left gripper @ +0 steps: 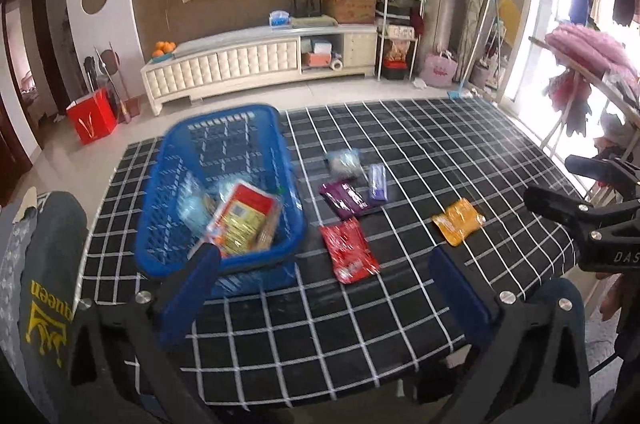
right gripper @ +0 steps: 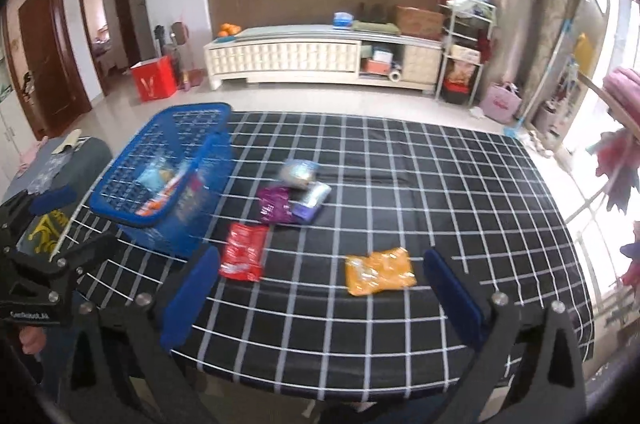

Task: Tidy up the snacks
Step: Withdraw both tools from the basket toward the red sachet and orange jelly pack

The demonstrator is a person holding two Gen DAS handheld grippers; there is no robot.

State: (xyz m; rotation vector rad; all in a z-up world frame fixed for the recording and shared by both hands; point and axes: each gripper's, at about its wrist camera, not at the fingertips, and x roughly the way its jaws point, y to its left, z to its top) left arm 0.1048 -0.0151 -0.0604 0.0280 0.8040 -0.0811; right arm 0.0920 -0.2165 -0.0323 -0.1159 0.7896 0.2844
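Reading "queen" on grey garment (left gripper: 44, 288)

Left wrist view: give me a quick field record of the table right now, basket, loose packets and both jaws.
basket: blue basket on the checked tablecloth, left side, holding several packets
loose on cloth: red packet, orange packet, purple packet, violet packet, clear packet
left gripper: jaws open, empty
right gripper: jaws open, empty, orange packet ahead between them
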